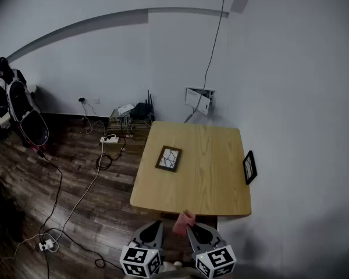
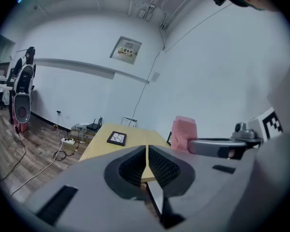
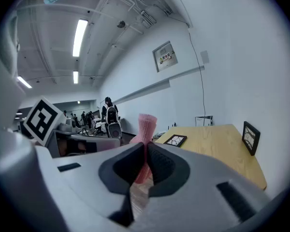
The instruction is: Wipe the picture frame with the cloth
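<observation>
Cloth (image 3: 147,124) sits pinched in right gripper (image 3: 146,146); left gripper (image 2: 147,148) is clenched empty.

Worked through two hand-held tools of smooth grey plastic, the left gripper (image 1: 154,226) and the right gripper (image 1: 193,230). Ended each in a pair of broad grey jaws lined with black ribbed pads (image 2: 133,167), rounded outward like a heart. Bore a dark rectangular slot (image 2: 58,204) on either flank of the shell. Carried at the rear of each a white cube (image 1: 141,261) printed with black square markers, and atop the right one a small round metal fitting (image 2: 240,127).
</observation>
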